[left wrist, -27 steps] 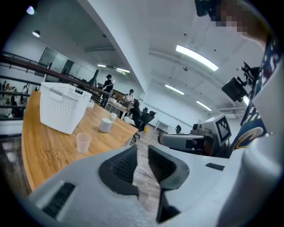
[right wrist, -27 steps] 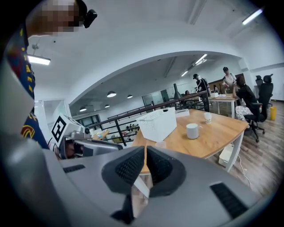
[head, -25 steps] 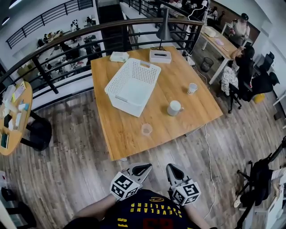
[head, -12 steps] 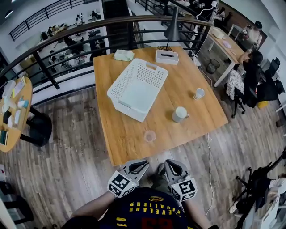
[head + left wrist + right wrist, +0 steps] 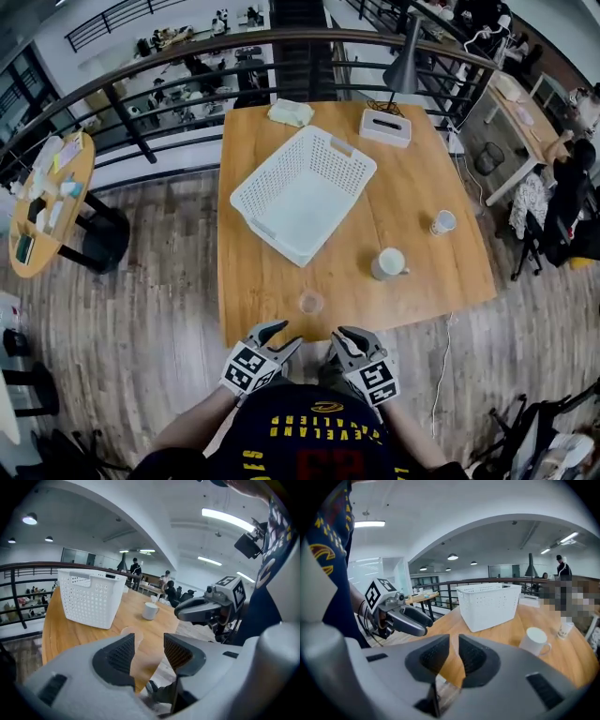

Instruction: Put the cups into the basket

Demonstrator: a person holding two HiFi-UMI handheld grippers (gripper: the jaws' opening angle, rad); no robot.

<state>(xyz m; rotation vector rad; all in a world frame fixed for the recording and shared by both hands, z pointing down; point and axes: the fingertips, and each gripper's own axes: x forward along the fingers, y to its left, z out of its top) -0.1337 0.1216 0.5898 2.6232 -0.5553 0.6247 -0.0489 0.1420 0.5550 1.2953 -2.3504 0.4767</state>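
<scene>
3 cups stand on the wooden table [image 5: 251, 281]: a clear cup [image 5: 310, 302] near the front edge, a white mug [image 5: 388, 263] to its right and a small cup [image 5: 442, 222] farther right. The white basket [image 5: 300, 192] sits mid-table, apart from all 3. The left gripper [image 5: 279, 337] hangs just off the front edge, its jaws apart and just opening, holding nothing (the clear cup shows beyond them). Beside it, the right gripper [image 5: 347, 337] has jaws parted a crack, also just opening, nothing between.

Matt wooden table [image 5: 258, 281], perforated white plastic basket [image 5: 302, 192], glossy ceramic mug [image 5: 389, 263], clear plastic cup [image 5: 310, 302]
</scene>
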